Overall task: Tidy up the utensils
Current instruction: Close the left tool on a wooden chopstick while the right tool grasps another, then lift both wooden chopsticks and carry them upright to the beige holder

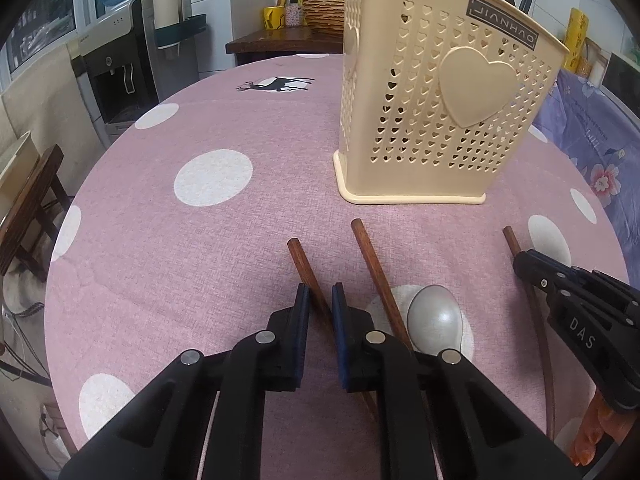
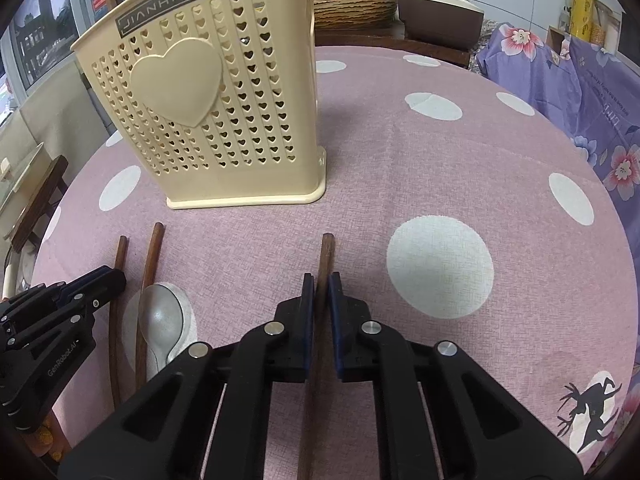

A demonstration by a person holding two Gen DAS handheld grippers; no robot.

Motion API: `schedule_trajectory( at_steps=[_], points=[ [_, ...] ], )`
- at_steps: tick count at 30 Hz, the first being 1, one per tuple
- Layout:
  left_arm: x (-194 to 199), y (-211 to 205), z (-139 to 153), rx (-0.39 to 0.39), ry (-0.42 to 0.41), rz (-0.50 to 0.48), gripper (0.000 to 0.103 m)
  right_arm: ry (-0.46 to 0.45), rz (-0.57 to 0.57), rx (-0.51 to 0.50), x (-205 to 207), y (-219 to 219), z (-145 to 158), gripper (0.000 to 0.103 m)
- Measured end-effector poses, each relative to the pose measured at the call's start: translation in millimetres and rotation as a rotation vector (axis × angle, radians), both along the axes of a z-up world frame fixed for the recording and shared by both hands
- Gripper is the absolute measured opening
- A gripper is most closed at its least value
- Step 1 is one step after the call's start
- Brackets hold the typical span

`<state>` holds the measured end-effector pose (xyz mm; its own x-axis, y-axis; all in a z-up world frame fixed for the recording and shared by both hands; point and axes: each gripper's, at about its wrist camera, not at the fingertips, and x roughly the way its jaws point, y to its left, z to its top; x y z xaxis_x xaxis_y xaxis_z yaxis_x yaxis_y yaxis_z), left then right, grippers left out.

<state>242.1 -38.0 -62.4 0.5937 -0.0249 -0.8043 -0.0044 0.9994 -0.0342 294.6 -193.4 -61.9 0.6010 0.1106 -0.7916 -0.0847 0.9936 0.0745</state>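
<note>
The left gripper (image 1: pixel 320 300) has its jaws drawn nearly together around one wooden chopstick (image 1: pixel 299 258) that lies flat on the bench (image 1: pixel 240 128); the blue pads sit against the stick's sides, and its blunt end pokes out ahead of the jaws. Just to the right of these jaws lies a second chopstick (image 1: pixel 370 256), roughly parallel to the first, and beside that a metal spoon (image 1: pixel 435 322) rests bowl-up on a white dot of the pink cloth. Farther right, the right gripper (image 1: pixel 536 270) shows at the frame's edge.

In its own view the right gripper (image 2: pixel 321 290) is likewise closed down on a third chopstick (image 2: pixel 327 250), pads pressing either side, the stick running straight out ahead of the jaws and back beneath them. It still lies on the cloth. To the left of these jaws are the spoon (image 2: pixel 162 320) and the other two chopsticks, with the left gripper (image 2: pixel 106 280) over the outermost one.

A cream plastic utensil holder (image 1: pixel 440 92), perforated with small hearts and bearing one large raised heart, stands upright on the bench ahead of both pairs of jaws, well clear of the chopstick ends. A few handles stick up from its top.
</note>
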Motion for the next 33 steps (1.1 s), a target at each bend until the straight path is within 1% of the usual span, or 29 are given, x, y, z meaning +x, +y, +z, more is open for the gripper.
schedule_trajectory(
  at_steps=[5, 8, 11, 14, 17, 21, 22, 27, 30, 33],
  points=[
    [3, -1, 0, 0.006, -0.006, -0.003, 0.012, -0.005, 0.001, 0.015, -1, -1, 0, 0.008],
    [2, 1, 1, -0.014, -0.01, -0.002, 0.01, -0.018, 0.002, 0.038, -3, -4, 3, 0.008],
    [1, 5, 8, -0.039, -0.035, -0.002, 0.008, -0.05, 0.002, 0.066, -8, -7, 12, 0.008],
    [-3, 11, 24, -0.065, -0.078, -0.002, 0.007, -0.092, 0.011, 0.118, -18, -13, 27, 0.007],
    [-11, 19, 45, -0.101, -0.133, -0.006, 0.007, -0.147, 0.02, 0.155, -30, -19, 46, 0.007],
    [-25, 27, 81, -0.131, -0.223, -0.023, 0.007, -0.24, 0.041, 0.186, -49, -26, 80, 0.007],
    [-28, 28, 90, -0.137, -0.245, -0.025, 0.002, -0.262, 0.048, 0.193, -54, -28, 89, 0.007],
    [-41, 35, 126, -0.147, -0.34, -0.04, 0.002, -0.367, 0.077, 0.215, -75, -33, 132, 0.007],
    [-41, 37, 131, -0.141, -0.351, -0.042, 0.002, -0.389, 0.084, 0.203, -80, -33, 144, 0.007],
    [-38, 44, 124, -0.165, -0.326, -0.019, 0.002, -0.393, 0.076, 0.195, -83, -33, 145, 0.007]
  ],
)
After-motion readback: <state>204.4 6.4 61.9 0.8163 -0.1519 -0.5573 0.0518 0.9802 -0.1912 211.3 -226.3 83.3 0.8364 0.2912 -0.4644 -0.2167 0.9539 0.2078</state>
